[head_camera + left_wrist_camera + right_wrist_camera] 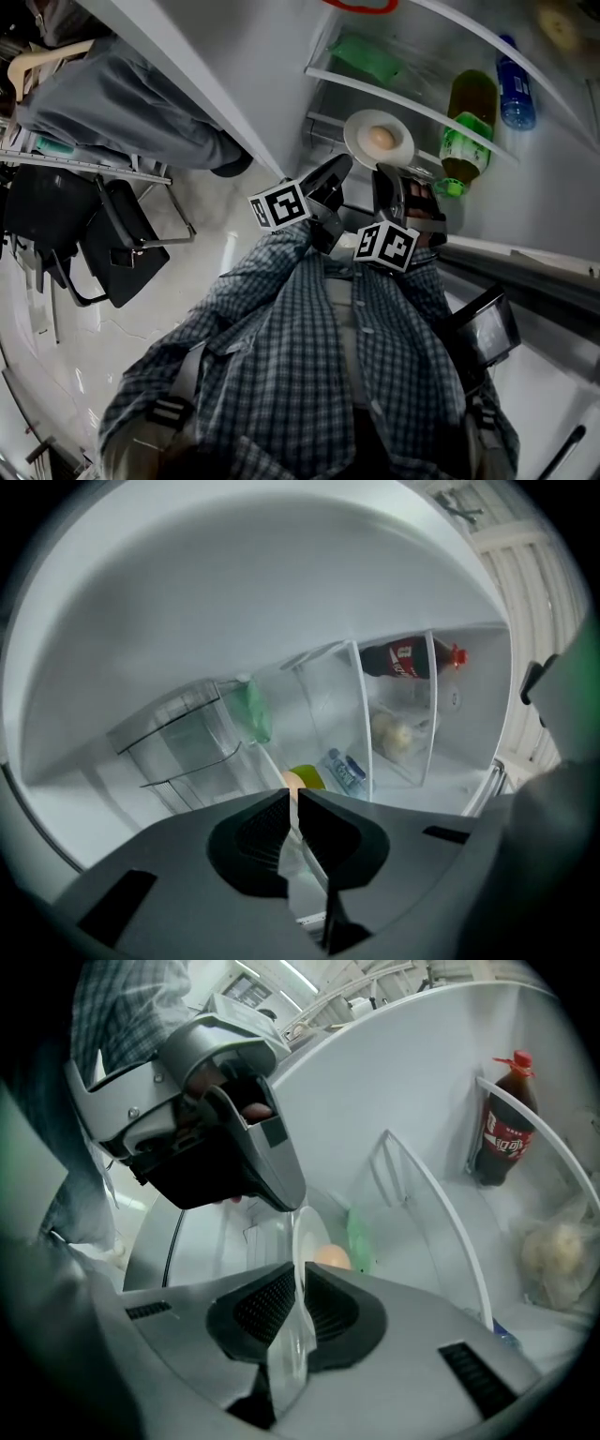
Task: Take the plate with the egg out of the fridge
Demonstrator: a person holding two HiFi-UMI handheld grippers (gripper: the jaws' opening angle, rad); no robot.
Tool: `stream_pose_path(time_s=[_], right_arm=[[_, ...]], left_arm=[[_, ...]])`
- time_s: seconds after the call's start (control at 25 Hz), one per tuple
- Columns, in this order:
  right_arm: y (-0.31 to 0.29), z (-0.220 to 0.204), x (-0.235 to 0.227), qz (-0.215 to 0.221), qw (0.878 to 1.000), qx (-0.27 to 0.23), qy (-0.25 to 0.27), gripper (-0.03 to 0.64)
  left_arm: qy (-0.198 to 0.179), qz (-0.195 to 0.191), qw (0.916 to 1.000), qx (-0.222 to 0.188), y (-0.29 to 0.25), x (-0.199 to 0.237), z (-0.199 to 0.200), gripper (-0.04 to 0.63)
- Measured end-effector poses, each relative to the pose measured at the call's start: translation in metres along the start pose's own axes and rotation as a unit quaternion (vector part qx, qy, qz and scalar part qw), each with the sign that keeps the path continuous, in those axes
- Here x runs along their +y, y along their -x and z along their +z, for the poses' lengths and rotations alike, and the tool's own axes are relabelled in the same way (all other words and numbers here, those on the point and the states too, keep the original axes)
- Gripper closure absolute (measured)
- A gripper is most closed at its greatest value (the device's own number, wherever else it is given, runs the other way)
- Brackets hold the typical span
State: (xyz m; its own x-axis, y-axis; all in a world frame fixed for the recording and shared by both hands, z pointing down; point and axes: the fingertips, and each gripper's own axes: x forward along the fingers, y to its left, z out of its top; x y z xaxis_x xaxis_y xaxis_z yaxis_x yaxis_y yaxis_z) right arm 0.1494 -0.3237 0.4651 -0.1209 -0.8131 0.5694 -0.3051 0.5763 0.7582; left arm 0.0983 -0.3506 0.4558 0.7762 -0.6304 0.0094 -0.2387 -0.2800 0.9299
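Note:
A white plate (362,131) carrying a brown egg (381,138) is held just in front of the open fridge's glass shelves (403,98). My left gripper (341,171) is shut on the plate's near-left rim and my right gripper (388,178) on its near-right rim. In the left gripper view the plate's thin edge (292,853) runs between the jaws of the left gripper (292,799), with the egg (292,780) just past them. In the right gripper view the right gripper (300,1274) clamps the plate rim (302,1241), the egg (330,1256) beyond.
The fridge holds a green bottle (466,127), a blue bottle (515,89), a green bag (366,56), a cola bottle (502,1129) and a pale bag (558,1251). The fridge door (178,66) stands open at left. A black chair (112,244) is on the floor at left.

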Motion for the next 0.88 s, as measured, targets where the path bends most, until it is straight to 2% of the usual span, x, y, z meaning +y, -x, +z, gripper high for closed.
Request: stream_pose_path(time_s=[0.12,0.2,0.24,0.4,0.6,0.88], right_arm=[[0.001,0.002,0.000,-0.001,1.000,-0.002,0.003,0.578],[0.002,0.003,0.002,0.001,1.000,-0.002,0.006,0.578],[0.002,0.003,0.003,0.002,1.000,-0.002,0.007,0.578],[0.001,0.003,0.007,0.005,1.000,-0.003,0.012,0.578],[0.006,0.005,0.012,0.009,1.000,-0.005,0.023,0.578],[0.007,0.006,0.012,0.007,0.999,-0.009,0.037,0.577]], left_arm=[[0.051,-0.007,0.9987,-0.004,-0.002,0.006,-0.002,0.581],[0.086,-0.017,0.9961,-0.003,-0.002,0.008,-0.004,0.515],[0.093,-0.021,0.9955,-0.001,-0.003,0.008,-0.005,0.509],[0.106,-0.044,0.9933,-0.004,-0.010,0.002,-0.005,0.509],[0.108,-0.011,0.9941,0.001,-0.012,0.012,-0.008,0.508],[0.138,-0.017,0.9903,-0.013,-0.015,0.013,-0.006,0.511]])
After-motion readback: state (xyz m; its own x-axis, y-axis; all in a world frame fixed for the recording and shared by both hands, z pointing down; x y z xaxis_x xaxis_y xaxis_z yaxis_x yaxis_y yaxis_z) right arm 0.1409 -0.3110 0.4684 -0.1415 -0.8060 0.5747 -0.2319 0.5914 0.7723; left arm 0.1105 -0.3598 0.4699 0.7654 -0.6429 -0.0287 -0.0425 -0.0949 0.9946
